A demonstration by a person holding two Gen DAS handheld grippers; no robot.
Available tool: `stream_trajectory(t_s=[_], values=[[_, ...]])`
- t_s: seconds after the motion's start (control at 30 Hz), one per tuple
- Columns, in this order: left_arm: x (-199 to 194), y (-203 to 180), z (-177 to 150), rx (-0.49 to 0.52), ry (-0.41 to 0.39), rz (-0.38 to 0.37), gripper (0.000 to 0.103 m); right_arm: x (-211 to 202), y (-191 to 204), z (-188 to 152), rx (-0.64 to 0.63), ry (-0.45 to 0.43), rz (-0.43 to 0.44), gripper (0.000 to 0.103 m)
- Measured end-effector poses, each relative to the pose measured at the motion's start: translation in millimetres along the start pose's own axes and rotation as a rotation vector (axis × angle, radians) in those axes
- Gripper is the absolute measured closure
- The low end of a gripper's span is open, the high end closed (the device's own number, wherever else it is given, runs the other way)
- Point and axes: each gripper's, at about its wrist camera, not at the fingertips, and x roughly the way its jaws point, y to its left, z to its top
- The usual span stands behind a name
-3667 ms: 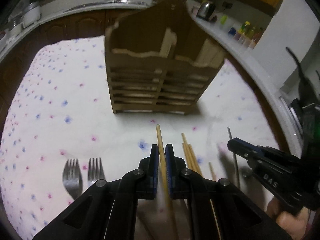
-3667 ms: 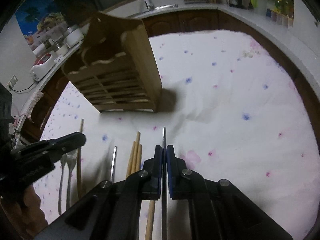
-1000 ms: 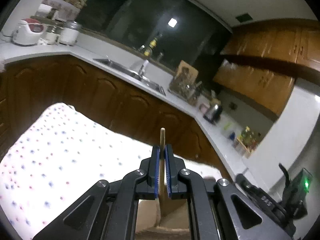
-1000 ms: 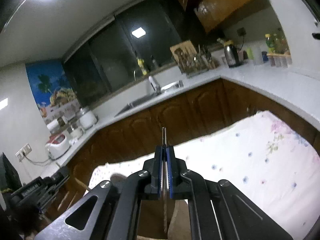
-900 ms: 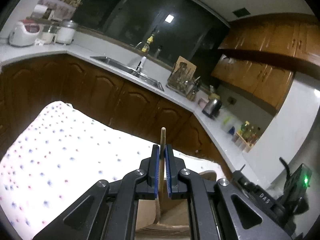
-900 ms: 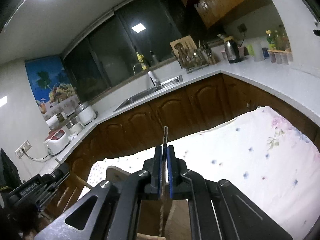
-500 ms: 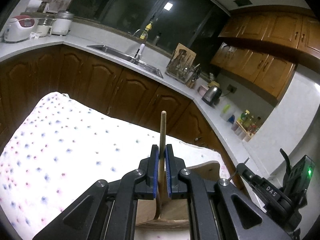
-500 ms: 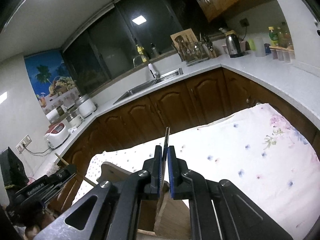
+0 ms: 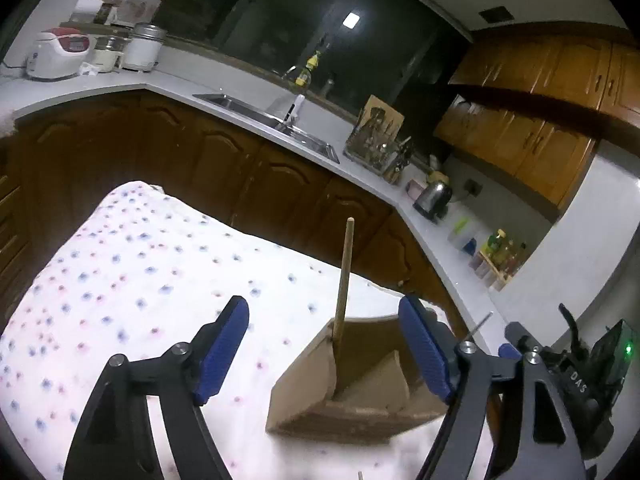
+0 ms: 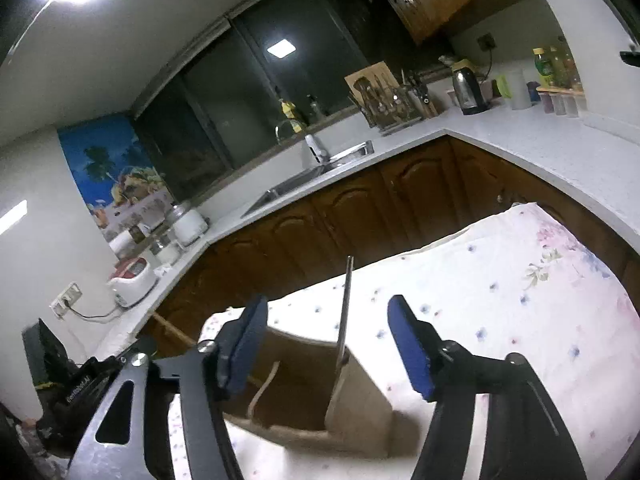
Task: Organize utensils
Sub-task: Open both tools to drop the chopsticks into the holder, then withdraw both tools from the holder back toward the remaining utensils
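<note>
A wooden utensil holder (image 9: 352, 392) stands on the flowered tablecloth (image 9: 120, 280). A wooden chopstick (image 9: 343, 280) stands upright in its left rear compartment. My left gripper (image 9: 324, 344) is open around the chopstick without touching it. In the right wrist view the holder (image 10: 312, 392) shows from its other side, and a metal chopstick (image 10: 345, 308) stands in its right compartment. My right gripper (image 10: 328, 340) is open around that metal chopstick. The right gripper also shows in the left wrist view (image 9: 560, 376), and the left gripper shows in the right wrist view (image 10: 80, 392).
Dark wooden cabinets (image 9: 248, 184) with a white counter, a sink (image 9: 272, 120), a dish rack (image 9: 376, 148) and a kettle (image 9: 434, 200) stand beyond the table's far edge. Rice cookers (image 9: 60, 52) sit on the counter at the left.
Both grippers have opened and let go of their chopsticks, which now stand in the holder. Before that, both lifted the chopsticks from the table and lowered them into the holder.
</note>
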Motion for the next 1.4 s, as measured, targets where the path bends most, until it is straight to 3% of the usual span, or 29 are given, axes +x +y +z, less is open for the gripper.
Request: stream_trajectory(t_s=[0.1,0.43,0.8,1.1,1.4], values=[[-26.5,3.2,-11.2,0.004,-0.004,0.013,0.022,-22.1,2.2,-4.8,0.006,-0.018,0.013,0.025],[-118.6,-9.7,-66.0,0.080,0.012,0.132,0.017,-94.3,21.3,-46.0,-0.066,0.050,0.053,0.017],[-202.2,-26.5,-119.5,0.173,0.121,0.160,0.013,-171.7,25.9,-109.1,-0.180,0.083,-0.051,0.008],[-219.6,-36.3,-150.5,0.212,0.227,0.197,0.013,-193.4,10.3,-149.9,-0.181,0.151,-0.111,0.008],[-203.7,-58.5,-161.7,0.272,0.318,0.196,0.013,-184.1,1.3,-166.1,-0.165,0.224,-0.144,0.008]])
